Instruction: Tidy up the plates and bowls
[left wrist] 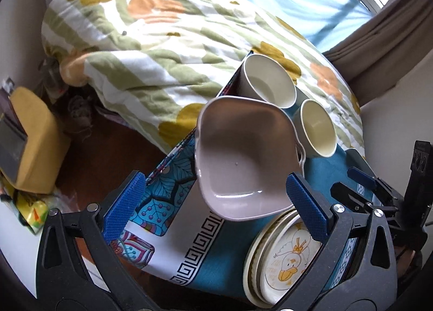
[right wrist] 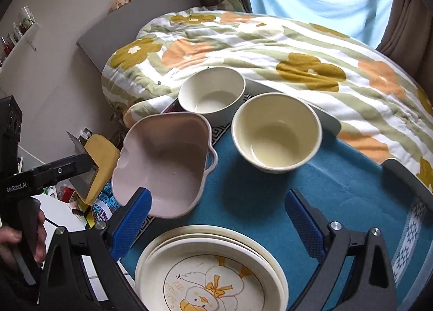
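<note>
A pink squarish bowl (left wrist: 243,156) (right wrist: 165,162) hangs tilted above the table's left part, near two cream bowls. My left gripper (left wrist: 213,208) stands wide open around its near rim; no grip shows. The right wrist view shows the bowl in front of my right gripper's left finger (right wrist: 132,219); whether they touch I cannot tell. My right gripper (right wrist: 216,221) is open above a stack of cream plates (right wrist: 211,270) (left wrist: 284,257) with a duck picture on top. One cream bowl (right wrist: 276,132) (left wrist: 319,127) sits mid-table, another (right wrist: 212,94) (left wrist: 268,81) behind it.
The table carries a blue cloth (right wrist: 338,189) with a patterned border (left wrist: 167,175). A bed with a flowered quilt (right wrist: 270,45) lies right behind it. A yellow sponge-like block (left wrist: 32,132) and clutter sit at the left. A curtain (right wrist: 406,26) hangs at the right.
</note>
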